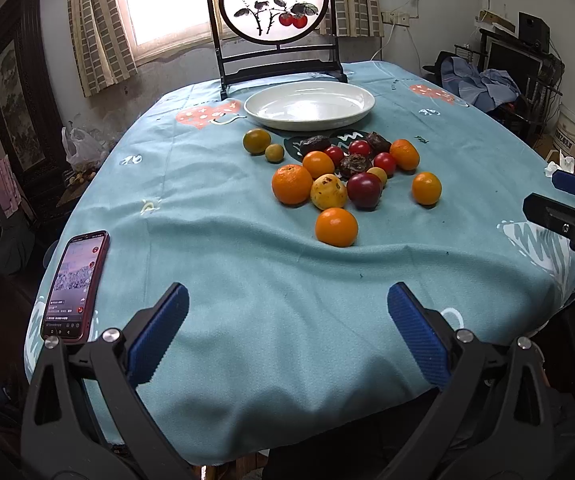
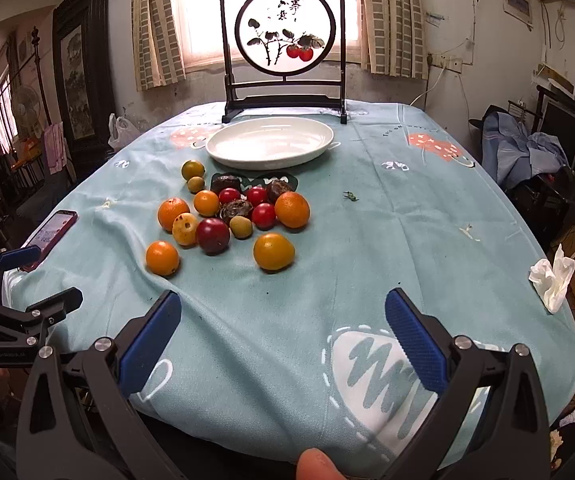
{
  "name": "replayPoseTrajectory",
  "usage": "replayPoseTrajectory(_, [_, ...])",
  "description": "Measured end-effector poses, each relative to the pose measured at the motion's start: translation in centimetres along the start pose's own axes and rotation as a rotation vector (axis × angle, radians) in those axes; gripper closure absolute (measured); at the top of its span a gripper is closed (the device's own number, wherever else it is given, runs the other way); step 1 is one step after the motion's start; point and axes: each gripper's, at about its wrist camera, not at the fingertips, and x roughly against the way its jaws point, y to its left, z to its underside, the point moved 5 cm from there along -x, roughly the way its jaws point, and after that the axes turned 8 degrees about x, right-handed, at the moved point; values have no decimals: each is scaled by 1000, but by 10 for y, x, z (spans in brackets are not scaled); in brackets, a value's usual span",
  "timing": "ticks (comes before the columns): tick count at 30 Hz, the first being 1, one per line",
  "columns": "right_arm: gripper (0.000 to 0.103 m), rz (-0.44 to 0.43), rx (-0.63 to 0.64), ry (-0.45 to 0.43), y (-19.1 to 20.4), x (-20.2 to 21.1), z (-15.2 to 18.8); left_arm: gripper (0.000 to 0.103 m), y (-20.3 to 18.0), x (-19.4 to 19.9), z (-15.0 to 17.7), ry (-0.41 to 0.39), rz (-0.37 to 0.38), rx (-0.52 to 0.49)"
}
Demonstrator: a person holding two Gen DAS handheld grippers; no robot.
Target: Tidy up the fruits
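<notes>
The fruit (image 1: 339,176) lies heaped mid-bench, just before the empty white plate (image 1: 271,120), probably its destination. Both the left gripper (image 1: 287,332) and right gripper (image 2: 283,336) hover near the bench edge, fingers wide, holding nothing.

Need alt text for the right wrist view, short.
The open right gripper hovers at the near edge of a table where mixed fruit lies loose before an empty white plate. A phone and the left gripper sit at left.

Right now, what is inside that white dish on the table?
Nothing: the white dish shows only its bare glossy bottom. All the fruit lies on the tablecloth in front of it. The cloth beneath the dish is hidden.
</notes>
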Motion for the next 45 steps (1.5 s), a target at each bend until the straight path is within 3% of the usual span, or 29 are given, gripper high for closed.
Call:
replayPoseTrajectory(21, [1,-39,22,-4,9,-2,0,2,0,-4,2,10,-2,-1])
replayPoseTrajectory(38, [1,-62,15,12,7,-20,8,2,2,-27,9,62,-7,5])
replayPoseTrajectory(45, [23,-86,25,36,4,-53,4,2,11,-47,12,97,38,54])
